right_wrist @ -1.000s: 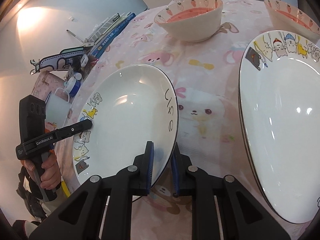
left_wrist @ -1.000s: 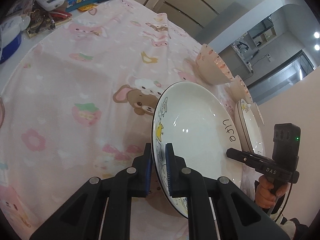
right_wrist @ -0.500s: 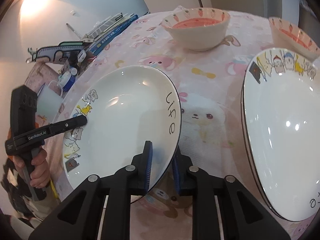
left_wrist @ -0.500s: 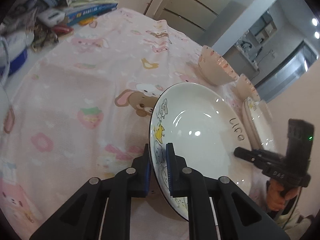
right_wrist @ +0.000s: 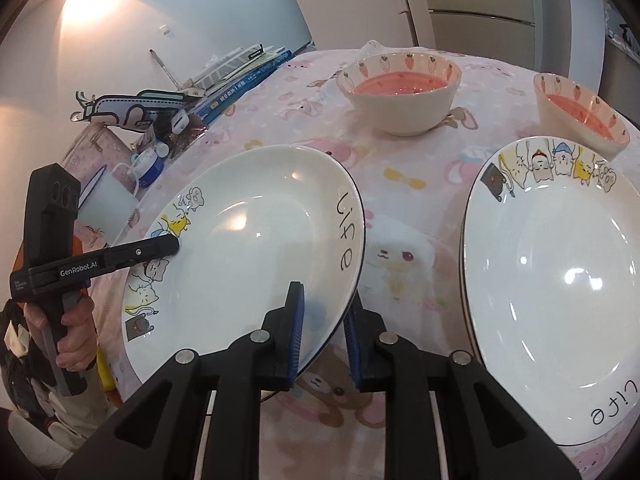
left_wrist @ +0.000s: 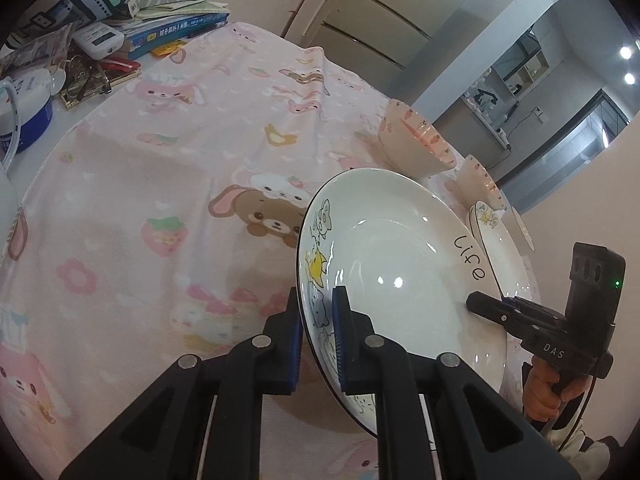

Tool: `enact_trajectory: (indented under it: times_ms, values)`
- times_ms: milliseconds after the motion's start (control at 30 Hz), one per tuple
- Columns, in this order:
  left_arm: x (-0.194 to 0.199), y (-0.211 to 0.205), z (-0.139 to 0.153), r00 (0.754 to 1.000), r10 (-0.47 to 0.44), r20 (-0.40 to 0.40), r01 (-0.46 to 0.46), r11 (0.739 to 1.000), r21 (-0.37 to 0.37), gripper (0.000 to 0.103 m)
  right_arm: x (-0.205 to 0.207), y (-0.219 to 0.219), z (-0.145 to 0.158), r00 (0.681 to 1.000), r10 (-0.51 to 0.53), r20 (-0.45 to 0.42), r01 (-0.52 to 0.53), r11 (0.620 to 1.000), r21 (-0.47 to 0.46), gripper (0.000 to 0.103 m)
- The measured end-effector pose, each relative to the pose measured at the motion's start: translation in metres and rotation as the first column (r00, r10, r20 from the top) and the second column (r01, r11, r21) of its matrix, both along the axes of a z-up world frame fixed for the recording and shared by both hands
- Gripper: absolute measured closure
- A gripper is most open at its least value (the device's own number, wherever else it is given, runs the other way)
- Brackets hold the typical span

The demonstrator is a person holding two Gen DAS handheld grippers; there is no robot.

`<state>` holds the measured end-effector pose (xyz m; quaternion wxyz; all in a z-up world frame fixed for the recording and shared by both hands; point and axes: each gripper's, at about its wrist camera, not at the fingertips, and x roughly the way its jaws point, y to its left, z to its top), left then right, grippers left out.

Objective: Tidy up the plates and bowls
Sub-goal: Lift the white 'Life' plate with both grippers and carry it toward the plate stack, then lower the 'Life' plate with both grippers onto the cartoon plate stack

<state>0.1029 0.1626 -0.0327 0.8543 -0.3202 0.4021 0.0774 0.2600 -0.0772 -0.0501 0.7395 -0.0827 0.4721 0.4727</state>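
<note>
Plate [left_wrist: 400, 276] first: I have it by two opposite edges, my left gripper [left_wrist: 316, 336] pinched shut on the rim by the cartoon cats, my right gripper [right_wrist: 322, 332] clamped on the rim just below the word "life". It looks lifted clear of the pink cloth [left_wrist: 152, 184] on the bench, tilted a little, and it sits just beside the second plate [right_wrist: 560, 280], which lies flat to my right with what seems to be another rim under it. Two bowls [right_wrist: 400, 92] stand beyond, well apart from my load.

My guess is that this plate belongs on top of that one, so the job is a level carry to the right. Both grips bite only the thin edge, and glazed china is slick, so I would keep both sets of fingers squeezed and move my hands together; if one leads, the plate twists out of the other. I would flatten it before lowering, centre it over the plate below, and set it down gently, rim matching rim, before letting either side go.
</note>
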Motion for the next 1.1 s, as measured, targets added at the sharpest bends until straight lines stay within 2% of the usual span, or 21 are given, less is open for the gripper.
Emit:
enact_trajectory:
  times_ms: [467,800,1100]
  values:
    - [0.015,-0.031,0.034,0.998,-0.046,0.032,0.044,0.997,0.063,0.09,0.007,-0.032,0.023,1.0,-0.026,0.006,0.025,0.998,0.061,0.084]
    - [0.062,-0.085,0.042,0.99,-0.14,0.037,0.136,0.987,0.09,0.09,0.033,-0.09,0.027,0.991,-0.135,0.016,0.133,0.988,0.082,0.084]
    - [0.105,-0.128,0.044,0.975,-0.221,0.035,0.217,0.973,0.083,0.09,0.058,-0.143,0.031,0.971,-0.238,0.026,0.233,0.965,0.116,0.084]
